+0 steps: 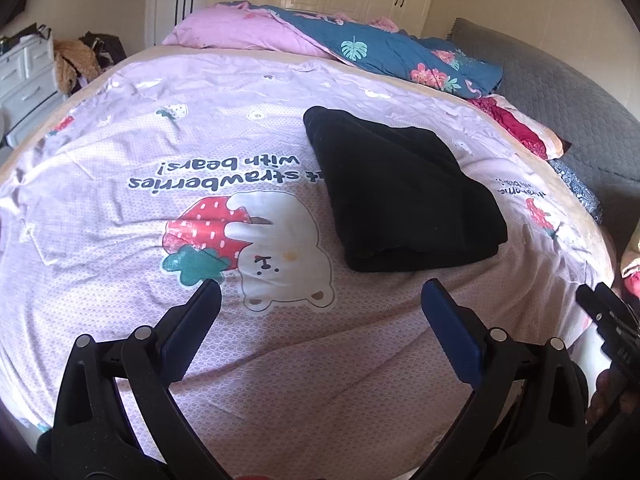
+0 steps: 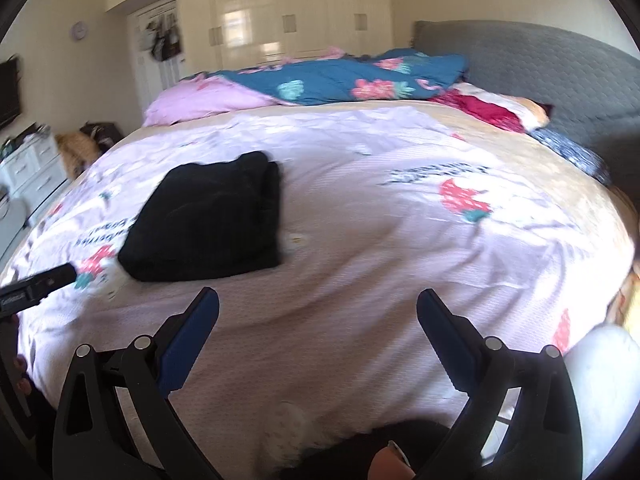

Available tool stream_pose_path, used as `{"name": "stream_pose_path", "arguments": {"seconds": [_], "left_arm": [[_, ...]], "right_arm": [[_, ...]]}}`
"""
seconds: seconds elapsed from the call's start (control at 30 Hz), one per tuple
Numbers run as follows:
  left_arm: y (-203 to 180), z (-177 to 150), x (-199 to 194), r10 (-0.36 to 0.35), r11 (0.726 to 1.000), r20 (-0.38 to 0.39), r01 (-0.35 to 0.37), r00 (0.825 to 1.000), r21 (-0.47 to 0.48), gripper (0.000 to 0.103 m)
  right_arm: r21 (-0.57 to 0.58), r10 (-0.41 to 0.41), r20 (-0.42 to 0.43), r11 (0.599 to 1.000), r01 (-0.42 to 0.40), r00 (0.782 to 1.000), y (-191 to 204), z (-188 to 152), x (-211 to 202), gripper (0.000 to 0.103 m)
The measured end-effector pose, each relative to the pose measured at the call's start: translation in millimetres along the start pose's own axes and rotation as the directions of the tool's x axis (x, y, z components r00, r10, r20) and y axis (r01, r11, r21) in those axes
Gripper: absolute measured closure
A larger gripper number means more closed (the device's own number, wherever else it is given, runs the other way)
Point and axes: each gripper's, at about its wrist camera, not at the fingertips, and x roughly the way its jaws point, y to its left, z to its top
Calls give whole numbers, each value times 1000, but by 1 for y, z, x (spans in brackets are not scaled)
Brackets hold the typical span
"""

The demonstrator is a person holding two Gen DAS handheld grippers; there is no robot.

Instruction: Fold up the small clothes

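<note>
A folded black garment [image 1: 404, 196] lies on the lilac bedspread [image 1: 120, 216] printed with bears and strawberries. My left gripper [image 1: 320, 292] hovers open just in front of the garment's near edge, with nothing between its blue-padded fingers. The right wrist view shows the same black garment [image 2: 208, 220] up and to the left of my right gripper [image 2: 318, 300], which is open and empty over bare bedspread [image 2: 400, 240]. The body of the other gripper shows at the right edge [image 1: 612, 320] of the left view and at the left edge [image 2: 36, 284] of the right view.
A pink pillow [image 1: 240, 32] and a blue floral quilt [image 1: 400, 52] are heaped at the far side of the bed. A grey headboard [image 1: 560, 92] stands at the right. White drawers [image 1: 24, 80] and piled clothes [image 1: 76, 64] sit beyond the left edge.
</note>
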Motion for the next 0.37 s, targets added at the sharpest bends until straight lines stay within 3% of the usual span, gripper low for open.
{"name": "stream_pose_path", "arguments": {"seconds": [0.13, 0.2, 0.23, 0.3, 0.37], "left_arm": [[51, 13, 2, 65, 996, -20, -66, 998, -60, 9], [90, 21, 3, 127, 986, -30, -130, 991, -102, 9], [119, 27, 2, 179, 975, -35, -182, 983, -128, 9], [174, 38, 0, 298, 935, -44, -300, 954, -189, 9], [234, 49, -3, 408, 880, -62, -410, 911, -241, 9]], "right_arm": [[152, -168, 4, 974, 166, 986, -76, -1, -7, 4], [237, -322, -21, 918, 318, 946, -136, -9, -9, 4], [266, -398, -43, 880, 394, 916, -165, -15, -9, 4], [331, -554, -158, 750, 572, 817, -236, -34, -11, 4], [385, -633, -263, 623, 681, 728, -306, -58, -16, 4]]}}
